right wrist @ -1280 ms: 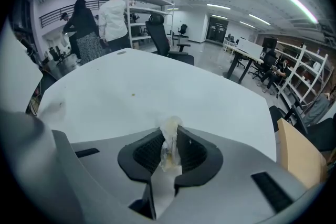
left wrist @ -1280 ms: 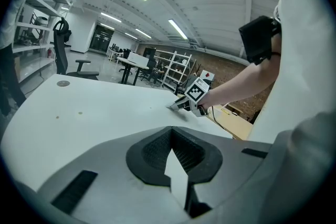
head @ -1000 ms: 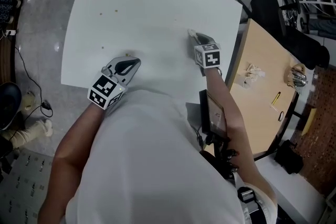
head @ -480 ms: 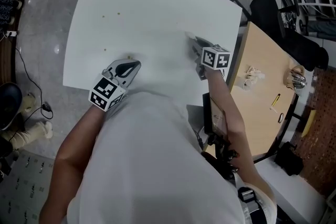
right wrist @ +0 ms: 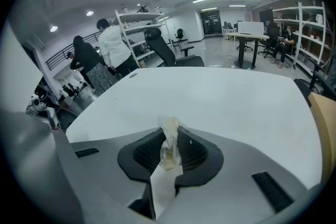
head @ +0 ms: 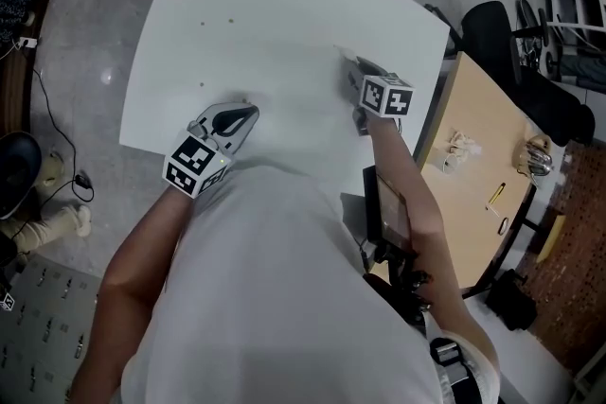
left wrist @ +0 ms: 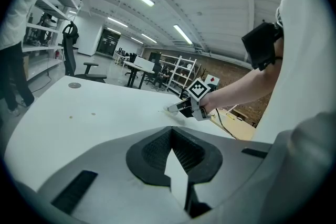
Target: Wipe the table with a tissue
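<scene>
1. Head view: a large white table with rounded corners (head: 275, 24) lies below the person. The left gripper (head: 244, 113) rests near the table's near edge, and the right gripper (head: 347, 61) lies further in, toward the right side, tips low over the surface. A few small dark specks (head: 229, 17) dot the top beyond the left gripper. A light wooden side table (head: 473, 184) stands just beside the white one on the right, with a black office chair (head: 492, 14) behind it.
2. Left gripper view: the left gripper's (left wrist: 171, 136) dark ribbed pads meet at their tips, with nothing between them. Across the white surface, the right gripper (left wrist: 176, 108) points at the tabletop.
3. Right gripper view: the right gripper (right wrist: 170, 134) is clamped on a crumpled, off-white tissue (right wrist: 168, 152), which stands up between the pads and pokes out past the tips above the white table (right wrist: 226, 97). Two people stand by a white shelf rack (right wrist: 139, 23) far behind.
</scene>
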### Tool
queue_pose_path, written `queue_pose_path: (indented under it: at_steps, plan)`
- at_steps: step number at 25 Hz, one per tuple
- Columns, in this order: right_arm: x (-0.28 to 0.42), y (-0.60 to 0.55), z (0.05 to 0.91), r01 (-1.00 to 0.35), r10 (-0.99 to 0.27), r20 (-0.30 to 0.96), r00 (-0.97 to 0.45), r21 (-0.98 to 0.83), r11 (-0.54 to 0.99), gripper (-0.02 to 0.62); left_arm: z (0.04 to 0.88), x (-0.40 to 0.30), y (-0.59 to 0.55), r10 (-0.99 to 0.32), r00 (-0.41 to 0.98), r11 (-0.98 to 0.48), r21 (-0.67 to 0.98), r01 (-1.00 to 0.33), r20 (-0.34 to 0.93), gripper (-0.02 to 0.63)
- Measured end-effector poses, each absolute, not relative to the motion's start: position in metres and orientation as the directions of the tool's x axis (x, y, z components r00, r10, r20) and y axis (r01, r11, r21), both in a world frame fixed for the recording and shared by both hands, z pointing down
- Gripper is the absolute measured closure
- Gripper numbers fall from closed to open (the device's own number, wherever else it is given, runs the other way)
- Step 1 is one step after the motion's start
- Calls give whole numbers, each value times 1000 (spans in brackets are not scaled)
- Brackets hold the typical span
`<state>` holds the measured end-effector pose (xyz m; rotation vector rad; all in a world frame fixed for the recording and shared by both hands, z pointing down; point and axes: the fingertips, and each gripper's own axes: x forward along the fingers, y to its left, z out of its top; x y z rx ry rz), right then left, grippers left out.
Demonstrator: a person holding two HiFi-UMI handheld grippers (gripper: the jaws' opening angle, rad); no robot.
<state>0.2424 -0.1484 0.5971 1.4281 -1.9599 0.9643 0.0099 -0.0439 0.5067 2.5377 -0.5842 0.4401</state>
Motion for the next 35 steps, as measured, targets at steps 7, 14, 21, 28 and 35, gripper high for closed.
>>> queue_pose_path:
  at_steps: [7,14,21,28,35]
  plan:
    - [255,-182,593,-967,-584,778,-231,-121,223,529,511,-1,-44,-333,844,-764,405,-502,420,598]
    - [246,-200,595,-949,-573,791,-214,-31,312,529,509,0,-49,-344,842,-759,405,-510,416,598]
    - [255,-214,598,-942,-596,786,-163,57,332,529,512,-4,-51,-345,837,-752,408,-517,425,598]
    - [240,-204,606,-886,-580,800,-154,147,439,531,514,-4,-53,-342,838,-753,409,-515,426,598]
    - [220,-186,607,-829,-549,810,-205,154,538,531,513,5,-49,-323,851,-766,414,-493,415,598]
